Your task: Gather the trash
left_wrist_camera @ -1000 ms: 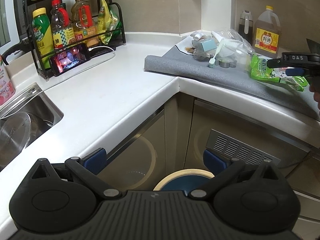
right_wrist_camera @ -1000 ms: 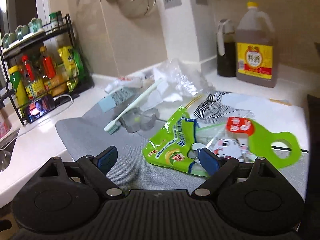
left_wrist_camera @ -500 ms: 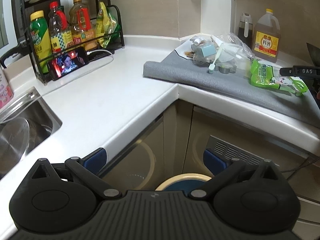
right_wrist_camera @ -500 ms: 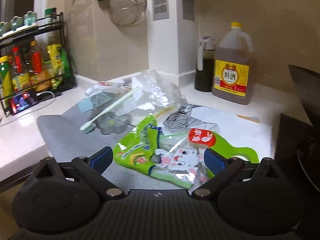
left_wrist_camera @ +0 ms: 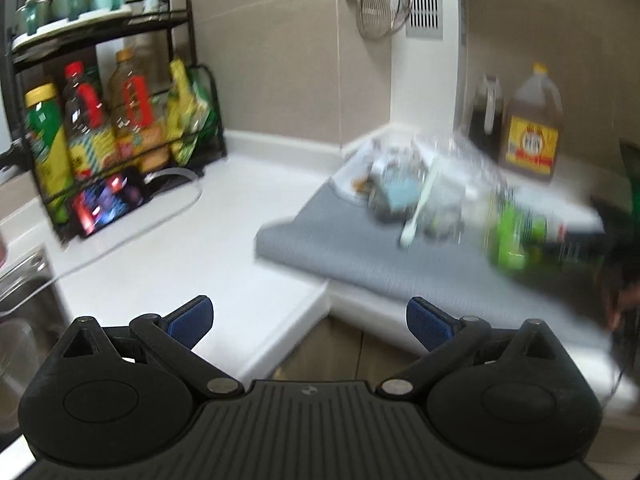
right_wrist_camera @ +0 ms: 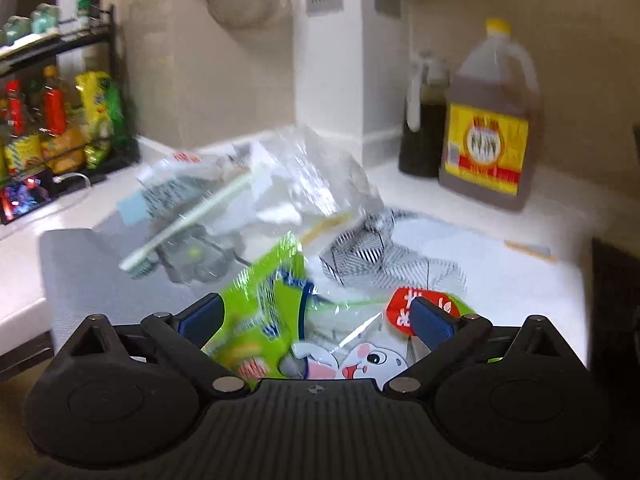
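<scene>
A pile of trash lies on a grey mat [left_wrist_camera: 360,252] on the white counter: a green snack bag [right_wrist_camera: 276,304], clear plastic wrap [right_wrist_camera: 316,176], a pale toothbrush [right_wrist_camera: 188,224] and a striped wrapper [right_wrist_camera: 384,256]. My right gripper [right_wrist_camera: 316,316] is open with the green bag lying between its fingers, not clamped. My left gripper [left_wrist_camera: 308,318] is open and empty, above the counter corner, well short of the pile [left_wrist_camera: 416,196]. The green bag [left_wrist_camera: 516,236] shows blurred at the right of the left wrist view.
A black rack [left_wrist_camera: 108,112] of bottles and a lit phone [left_wrist_camera: 108,204] stand at the back left, a sink [left_wrist_camera: 24,304] at the left. A large brown bottle [right_wrist_camera: 492,128] and a dark bottle [right_wrist_camera: 424,120] stand behind the pile. A strainer [left_wrist_camera: 384,4] hangs on the wall.
My left gripper has risen and tilted up, so the bin below has left its view. My right gripper has moved forward so the green bag now lies between its open fingers.
</scene>
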Demonstrator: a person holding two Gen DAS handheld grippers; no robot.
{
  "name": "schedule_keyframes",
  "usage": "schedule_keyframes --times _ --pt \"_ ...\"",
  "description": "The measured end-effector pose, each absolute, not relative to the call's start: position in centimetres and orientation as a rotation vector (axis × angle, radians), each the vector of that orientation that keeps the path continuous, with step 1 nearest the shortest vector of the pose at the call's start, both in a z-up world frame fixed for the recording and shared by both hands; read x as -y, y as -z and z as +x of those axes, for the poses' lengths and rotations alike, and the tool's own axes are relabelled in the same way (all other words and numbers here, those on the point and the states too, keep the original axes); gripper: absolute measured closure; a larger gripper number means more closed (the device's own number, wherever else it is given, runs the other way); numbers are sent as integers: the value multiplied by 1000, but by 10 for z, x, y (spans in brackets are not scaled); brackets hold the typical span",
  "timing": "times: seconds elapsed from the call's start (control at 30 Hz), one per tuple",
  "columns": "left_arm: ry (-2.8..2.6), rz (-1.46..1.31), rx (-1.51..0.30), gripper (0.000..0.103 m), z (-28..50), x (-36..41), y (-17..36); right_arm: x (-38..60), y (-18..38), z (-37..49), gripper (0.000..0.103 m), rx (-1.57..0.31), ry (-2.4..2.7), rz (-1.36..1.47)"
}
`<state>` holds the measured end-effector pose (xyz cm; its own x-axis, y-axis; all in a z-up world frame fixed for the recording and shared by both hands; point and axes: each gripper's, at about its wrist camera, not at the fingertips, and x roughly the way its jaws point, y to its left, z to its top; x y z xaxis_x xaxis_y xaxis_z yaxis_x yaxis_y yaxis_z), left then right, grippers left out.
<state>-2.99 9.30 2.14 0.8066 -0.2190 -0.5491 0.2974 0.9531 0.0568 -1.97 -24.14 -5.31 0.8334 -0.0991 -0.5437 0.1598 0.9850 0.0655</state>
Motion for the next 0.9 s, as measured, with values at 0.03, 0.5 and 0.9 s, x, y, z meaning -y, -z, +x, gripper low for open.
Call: schedule_keyframes --times 0.03,0.5,0.9 --pt "286 116 -569 0 -19 -86 -25 241 57 -17 4 -583 168 103" --pt "376 -53 -681 0 133 26 -9 236 71 -6 0 -679 203 93" --pt "351 -52 -799 0 189 53 9 235 71 -3 0 -681 218 102"
